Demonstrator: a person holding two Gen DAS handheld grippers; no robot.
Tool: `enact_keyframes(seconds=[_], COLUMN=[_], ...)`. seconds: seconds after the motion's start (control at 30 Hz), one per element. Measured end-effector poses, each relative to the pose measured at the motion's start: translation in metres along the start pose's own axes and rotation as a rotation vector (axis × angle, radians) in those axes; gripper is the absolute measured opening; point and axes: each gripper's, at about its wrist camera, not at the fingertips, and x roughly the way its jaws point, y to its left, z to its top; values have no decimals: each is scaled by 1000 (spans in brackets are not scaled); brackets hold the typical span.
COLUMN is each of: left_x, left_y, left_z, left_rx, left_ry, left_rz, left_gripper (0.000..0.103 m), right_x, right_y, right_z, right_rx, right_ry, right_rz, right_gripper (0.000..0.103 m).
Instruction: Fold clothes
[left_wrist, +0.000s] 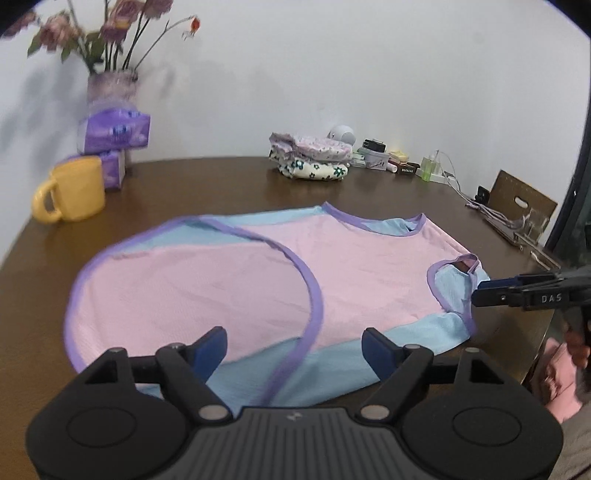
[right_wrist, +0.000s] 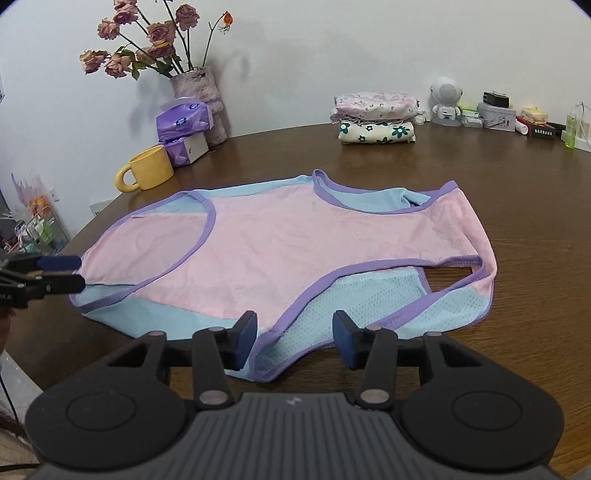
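**Fold Clothes: Risk Points and Material Notes at the Near Hem**

Left wrist view. The left gripper (left_wrist: 294, 347) stands wide open over the near edge of the vest (left_wrist: 258, 280), gripping nothing; the purple binding runs between its pads untouched. The vest lies spread flat on the brown table (left_wrist: 221, 177), pink panel uppermost, blue panels at the sides. Judged risk: a pinch taken here could catch only the top layer, so the fold would drag the pink panel off the blue one beneath. The right gripper (left_wrist: 476, 291) enters from the side at the armhole; whether it touches cloth cannot be told.

Right wrist view. The right gripper (right_wrist: 294, 341) is partly open and holds nothing, with the blue mesh panel and its purple trim between the pads. The fabric is thin, perforated and limp (likely to slide on the polished wood). A sweeping fold could reach the yellow mug (right_wrist: 147, 168); the folded stack (right_wrist: 375, 118) sits well apart.
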Motion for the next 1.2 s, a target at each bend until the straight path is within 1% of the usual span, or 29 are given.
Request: enact_keyframes(seconds=[0.03,0.07,0.1,0.13,0.17,0.2,0.23,0.27,0.3,0.33,0.37,0.43,0.5,0.57,0.67,0.73,0.77,0.8,0.83,0.87,0.93,1.0,1.03,1.07,1.13,1.17,1.2], left_x=[3,5,5,5,4,2,0,-1,-2,-1,0,3,5,4,-1,-4,-4,-4,-2,0,9,19,24,28,37,41,45], left_y=[-2,-5,-8,-12,-15,-17,-19,-21,-24,-26,-29,-38,-47,-54,-63,-73,-78,-82,-88,-94,-106,-119,-128,-134,-142,-145,-147], left_z=[-2,-4,-7,-9,-12,-14,-17,-19,-21,-21,-21,-22,-24,-25,-27,-25,-24,-22,-21,-19,-16,-14,-13,-11,-9,-8,-7], left_rx=[-11,-22,-36,-58,-92,-129,-171,-216,-248,-260,-248,-197,-158,-139,-87,11,67,124,180,235,335,433,481,519,578,601,623], left_ry=[1,-5,-20,-46,-75,-104,-129,-152,-161,-153,-135,-103,-89,-92,-111,-98,-83,-66,-41,-11,50,100,121,136,166,185,205], left_rz=[7,24,43,61,69,75,72,66,57,46,40,57,89,94,86,90,82,70,61,50,33,19,11,6,0,-1,-2], left_gripper=[80,81,84,88,89,91,95,98,102,103,103,103,103,103,102,99,97,92,85,82,71,63,60,59,52,51,48], right_x=[2,2,2,1,0,-1,-2,-2,-3,-2,-2,-4,-9,-14,-23,-29,-32,-35,-38,-40,-41,-35,-31,-27,-18,-15,-12], right_y=[0,0,-1,-2,-2,-2,-1,0,1,2,3,4,2,-4,-23,-36,-43,-50,-54,-57,-61,-58,-56,-54,-54,-57,-60], right_z=[-2,-3,-3,-5,-7,-10,-12,-14,-16,-17,-17,-18,-18,-19,-20,-19,-16,-13,-9,-6,3,8,8,8,10,10,12], right_rx=[3,8,19,34,53,77,93,99,104,97,81,58,52,72,106,106,77,47,3,-44,-198,-373,-444,-510,-609,-629,-642], right_ry=[-5,-12,-24,-40,-59,-83,-103,-117,-131,-129,-125,-127,-147,-170,-188,-187,-174,-161,-151,-140,-92,-9,25,58,129,151,174], right_rz=[-7,-12,-14,-14,-14,-17,-22,-28,-34,-38,-43,-52,-56,-47,10,40,40,39,21,4,-24,-23,-23,-22,-5,1,7], right_gripper=[47,50,54,61,66,69,77,82,84,89,96,102,102,103,103,103,103,103,103,102,102,97,89,80,73,69,67])
